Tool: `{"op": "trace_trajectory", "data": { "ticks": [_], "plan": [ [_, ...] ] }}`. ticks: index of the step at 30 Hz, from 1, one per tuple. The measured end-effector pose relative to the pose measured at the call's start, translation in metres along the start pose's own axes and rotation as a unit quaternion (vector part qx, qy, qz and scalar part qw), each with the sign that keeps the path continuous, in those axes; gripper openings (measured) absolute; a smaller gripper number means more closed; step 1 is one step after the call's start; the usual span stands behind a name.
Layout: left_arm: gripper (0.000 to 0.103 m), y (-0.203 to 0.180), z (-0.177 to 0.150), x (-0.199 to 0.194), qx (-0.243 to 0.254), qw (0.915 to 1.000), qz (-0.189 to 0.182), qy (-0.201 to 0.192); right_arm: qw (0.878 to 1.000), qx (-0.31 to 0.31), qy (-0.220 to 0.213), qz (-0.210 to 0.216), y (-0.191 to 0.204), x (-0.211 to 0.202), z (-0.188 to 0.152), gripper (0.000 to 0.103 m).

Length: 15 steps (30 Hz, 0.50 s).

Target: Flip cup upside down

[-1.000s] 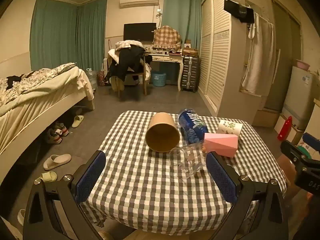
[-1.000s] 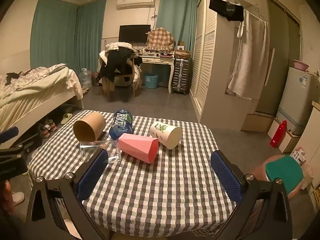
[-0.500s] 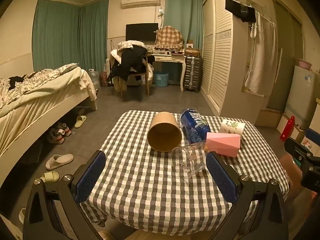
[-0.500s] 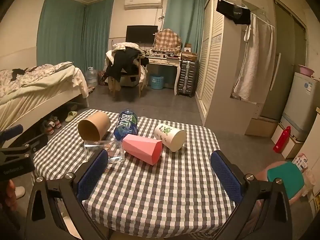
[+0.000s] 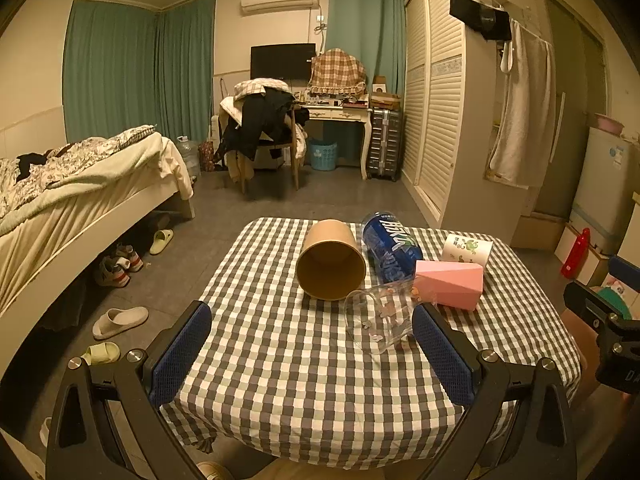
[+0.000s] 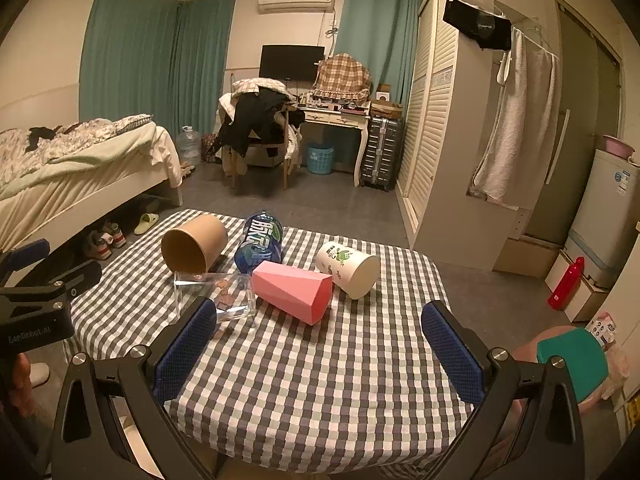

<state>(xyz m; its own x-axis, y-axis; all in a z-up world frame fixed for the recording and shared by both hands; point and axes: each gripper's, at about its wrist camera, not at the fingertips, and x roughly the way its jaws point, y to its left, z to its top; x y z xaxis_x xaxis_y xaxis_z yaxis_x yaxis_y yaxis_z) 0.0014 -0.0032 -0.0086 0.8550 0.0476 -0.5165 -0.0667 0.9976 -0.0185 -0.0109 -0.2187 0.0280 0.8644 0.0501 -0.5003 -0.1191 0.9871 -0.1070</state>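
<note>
Several cups lie on their sides on the checkered table (image 5: 288,368) (image 6: 320,364): a brown paper cup (image 5: 331,265) (image 6: 194,244), a blue printed cup (image 5: 390,246) (image 6: 260,242), a pink faceted cup (image 5: 448,284) (image 6: 294,291), a white cup with green print (image 5: 468,249) (image 6: 347,264) and a clear glass (image 5: 378,320) (image 6: 216,294). My left gripper (image 5: 312,356) is open and empty, in front of the brown cup and the glass. My right gripper (image 6: 318,354) is open and empty, in front of the pink cup.
A bed (image 5: 72,196) stands to the left with shoes and slippers (image 5: 120,320) on the floor. A wardrobe (image 5: 460,120) is at the right, and a chair with clothes (image 5: 260,132) and a desk are behind. A red bottle (image 6: 566,284) stands on the floor at the right.
Both views have shifted slightly: the cups sit a little further right and higher in each view. No cup has moved on the table. Both grippers stay open.
</note>
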Motion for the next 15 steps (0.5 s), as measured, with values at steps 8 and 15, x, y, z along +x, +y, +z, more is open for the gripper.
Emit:
{"op": "trace_trajectory", "data": {
  "ticks": [8,15],
  "plan": [
    [0.103,0.0011,0.0003,0.0003,-0.001,1.0,0.0,0.001,1.0,-0.001,0.004,0.001,0.0013,0.0006,-0.001,0.103],
    [0.103,0.001,-0.0003,0.0009,0.0,1.0,-0.001,0.002,1.0,-0.002,0.005,0.001,0.0012,-0.0003,-0.0017,0.103]
  ]
}}
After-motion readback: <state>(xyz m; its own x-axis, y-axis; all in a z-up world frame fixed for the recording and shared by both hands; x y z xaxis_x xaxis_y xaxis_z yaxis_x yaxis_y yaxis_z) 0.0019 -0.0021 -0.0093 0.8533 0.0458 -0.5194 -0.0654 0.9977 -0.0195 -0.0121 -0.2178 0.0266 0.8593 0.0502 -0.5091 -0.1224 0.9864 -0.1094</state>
